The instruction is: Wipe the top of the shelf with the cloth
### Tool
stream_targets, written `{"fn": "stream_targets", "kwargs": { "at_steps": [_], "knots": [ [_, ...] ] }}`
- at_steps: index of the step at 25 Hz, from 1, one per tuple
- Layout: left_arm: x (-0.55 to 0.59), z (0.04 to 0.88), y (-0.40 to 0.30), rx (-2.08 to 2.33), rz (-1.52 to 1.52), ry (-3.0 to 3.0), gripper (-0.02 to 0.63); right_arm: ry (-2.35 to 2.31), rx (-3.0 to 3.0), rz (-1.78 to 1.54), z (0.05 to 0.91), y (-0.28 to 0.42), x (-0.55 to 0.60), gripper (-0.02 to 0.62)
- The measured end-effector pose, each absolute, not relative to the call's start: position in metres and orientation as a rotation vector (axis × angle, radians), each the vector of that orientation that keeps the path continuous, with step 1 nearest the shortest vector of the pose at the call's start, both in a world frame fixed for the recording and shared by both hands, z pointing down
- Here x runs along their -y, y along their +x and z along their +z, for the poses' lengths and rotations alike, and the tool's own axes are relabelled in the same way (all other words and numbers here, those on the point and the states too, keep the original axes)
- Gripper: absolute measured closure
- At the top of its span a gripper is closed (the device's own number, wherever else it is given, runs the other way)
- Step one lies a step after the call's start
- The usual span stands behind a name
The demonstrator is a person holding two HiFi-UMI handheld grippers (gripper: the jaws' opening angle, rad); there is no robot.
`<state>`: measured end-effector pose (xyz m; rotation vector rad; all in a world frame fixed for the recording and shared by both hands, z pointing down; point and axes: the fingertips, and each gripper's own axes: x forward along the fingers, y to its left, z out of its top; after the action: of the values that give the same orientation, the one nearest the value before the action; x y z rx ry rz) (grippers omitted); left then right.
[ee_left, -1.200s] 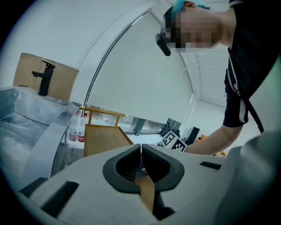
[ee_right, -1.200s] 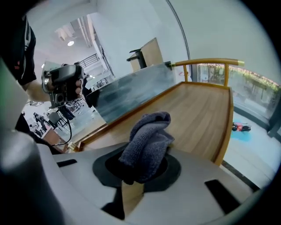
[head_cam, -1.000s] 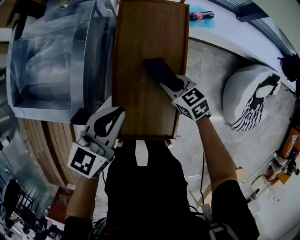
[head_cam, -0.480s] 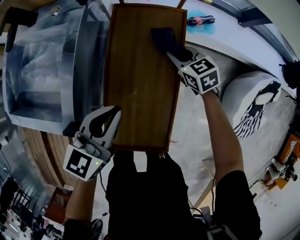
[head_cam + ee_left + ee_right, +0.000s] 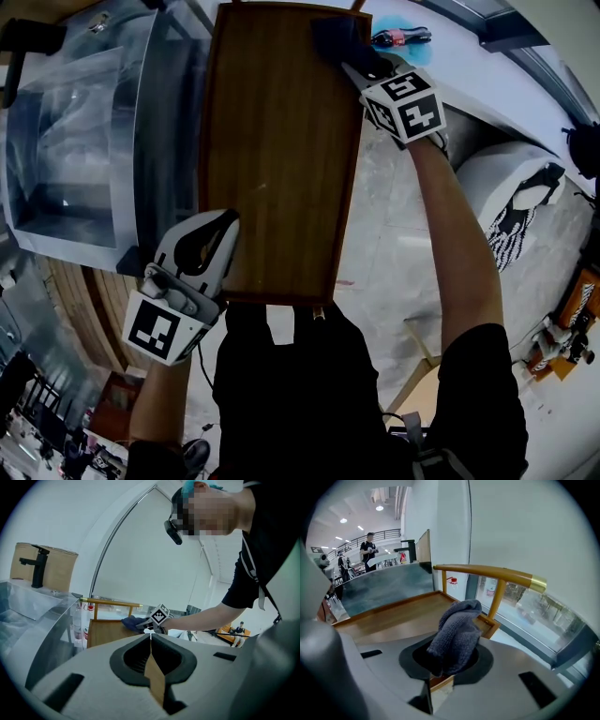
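Note:
The shelf's brown wooden top (image 5: 281,169) runs away from me in the head view. A dark blue-grey cloth (image 5: 336,36) lies on its far right corner, by the wooden rail (image 5: 487,573). My right gripper (image 5: 352,58) is shut on the cloth (image 5: 457,630), which bunches up out of its jaws over the wood (image 5: 389,616). My left gripper (image 5: 223,225) is shut and holds nothing, its tips over the shelf's near left corner. In the left gripper view its closed jaws (image 5: 150,639) point along the shelf (image 5: 101,632) toward the cloth (image 5: 131,621).
A clear, glassy basin (image 5: 75,122) with a black tap (image 5: 36,564) adjoins the shelf's left side. A bottle (image 5: 398,39) lies beyond the far right corner. A white beanbag (image 5: 506,202) sits on the floor to the right. People stand far off.
My right gripper has slid the cloth away from me, from the middle of the shelf top to its far right corner. The left gripper has hardly moved.

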<state>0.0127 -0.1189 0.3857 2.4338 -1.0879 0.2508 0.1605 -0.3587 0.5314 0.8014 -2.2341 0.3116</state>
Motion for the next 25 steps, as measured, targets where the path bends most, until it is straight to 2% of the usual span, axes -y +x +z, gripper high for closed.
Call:
{"fn": "stream_targets", "kwargs": {
  "at_steps": [9, 25],
  "knots": [
    [0.105, 0.387, 0.013, 1.079, 0.273, 2.418, 0.580, 0.780, 2.173, 0.276, 0.548, 0.160, 0.366, 0.534],
    [0.094, 0.380, 0.012, 1.044, 0.250, 2.449, 0.580, 0.709, 2.163, 0.311, 0.554, 0.154, 0.309, 0.534]
  ]
}}
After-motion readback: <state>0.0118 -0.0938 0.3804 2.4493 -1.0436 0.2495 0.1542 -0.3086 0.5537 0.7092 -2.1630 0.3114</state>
